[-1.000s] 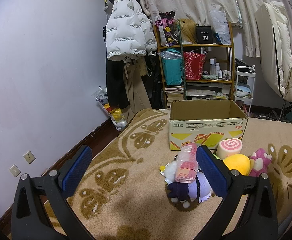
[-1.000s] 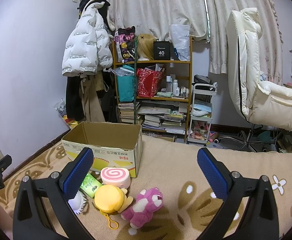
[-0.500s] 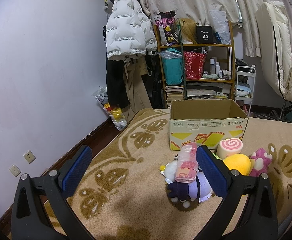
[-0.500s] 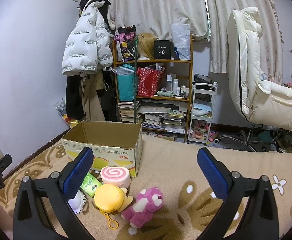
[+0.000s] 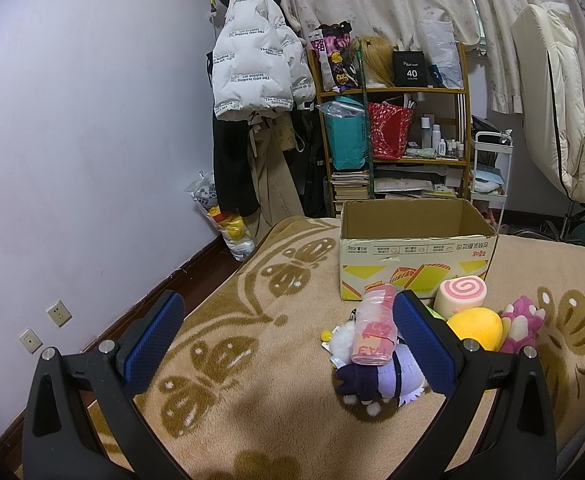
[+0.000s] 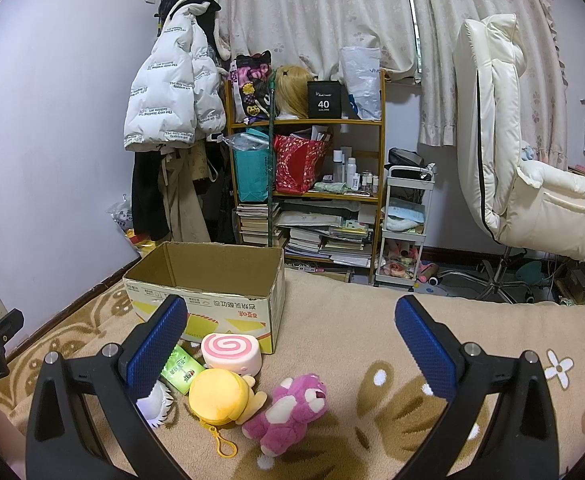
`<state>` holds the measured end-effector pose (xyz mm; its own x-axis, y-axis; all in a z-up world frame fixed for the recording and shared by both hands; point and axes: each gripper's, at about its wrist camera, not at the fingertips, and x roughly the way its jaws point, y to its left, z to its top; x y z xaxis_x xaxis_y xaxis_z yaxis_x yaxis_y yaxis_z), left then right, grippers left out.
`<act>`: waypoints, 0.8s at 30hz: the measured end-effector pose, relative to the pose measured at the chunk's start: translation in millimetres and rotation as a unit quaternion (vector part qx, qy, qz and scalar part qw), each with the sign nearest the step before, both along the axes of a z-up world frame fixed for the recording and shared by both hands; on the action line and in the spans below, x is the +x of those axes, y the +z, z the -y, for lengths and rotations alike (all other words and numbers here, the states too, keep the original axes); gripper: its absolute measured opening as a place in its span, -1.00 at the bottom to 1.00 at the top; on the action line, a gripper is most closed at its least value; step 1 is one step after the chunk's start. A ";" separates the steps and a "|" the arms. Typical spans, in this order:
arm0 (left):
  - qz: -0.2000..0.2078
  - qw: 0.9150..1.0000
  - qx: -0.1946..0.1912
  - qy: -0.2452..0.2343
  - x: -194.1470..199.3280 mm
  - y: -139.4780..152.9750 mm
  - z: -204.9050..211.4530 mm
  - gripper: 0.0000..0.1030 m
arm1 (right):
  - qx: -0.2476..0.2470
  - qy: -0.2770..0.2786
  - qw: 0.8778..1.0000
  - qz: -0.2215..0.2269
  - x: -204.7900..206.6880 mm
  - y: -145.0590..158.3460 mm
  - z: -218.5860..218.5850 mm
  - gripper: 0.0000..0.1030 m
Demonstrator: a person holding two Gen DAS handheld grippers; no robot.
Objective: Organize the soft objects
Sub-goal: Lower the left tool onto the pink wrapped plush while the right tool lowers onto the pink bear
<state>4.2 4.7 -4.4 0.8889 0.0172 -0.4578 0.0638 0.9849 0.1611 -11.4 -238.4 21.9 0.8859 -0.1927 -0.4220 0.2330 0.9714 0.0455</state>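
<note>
The soft toys (image 6: 248,392) are heaped on the blanket (image 6: 352,332) just before the open box (image 6: 212,284), within easy reach. Both grippers' fingers (image 5: 152,336) (image 6: 424,352) are held spread wide, empty.

From my left wrist view, my right finger (image 5: 420,336) covers part of the purple doll (image 5: 376,378) and the near edge of the yellow plush (image 5: 477,326), and the green pack is almost fully behind it. The pink tube (image 5: 374,332) lies over a white fluffy toy (image 5: 342,338), so I cannot tell its shape. The pink bear (image 5: 521,322) shows only its feet here. From my right wrist view, my left finger (image 6: 154,346) hides most of a white fluffy thing (image 6: 158,402) and one end of the green pack (image 6: 182,370). The floor of the cardboard box (image 6: 228,304) is not visible in either view. The print on the box is too small to read. The white chair (image 5: 564,112) is cut by the picture's edge.
</note>
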 end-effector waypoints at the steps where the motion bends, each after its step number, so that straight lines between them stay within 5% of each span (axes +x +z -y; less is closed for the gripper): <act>1: 0.000 1.000 0.000 0.000 -0.2 0.3 0.1 1.00 | 0.000 0.000 1.000 0.000 0.0 0.0 -0.2 1.00; 10: -0.016 1.000 -0.007 -0.003 5.2 -6.5 -3.9 1.00 | 0.002 0.005 1.000 -0.006 0.8 -0.2 -0.6 1.00; 16: -0.052 0.999 -0.004 -0.009 17.5 -16.0 -2.3 1.00 | 0.017 -0.005 0.999 -0.052 12.4 -3.2 3.8 1.00; 24: -0.105 0.994 0.000 -0.034 42.0 -29.5 17.9 1.00 | 0.100 -0.022 0.988 -0.112 35.4 -38.4 36.1 1.00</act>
<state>46.1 -13.2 -33.9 0.7733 -0.0388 -0.6328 0.1621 0.9771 0.1381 23.9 -274.5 -16.5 0.7586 -0.1222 -0.6399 0.3013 0.9367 0.1783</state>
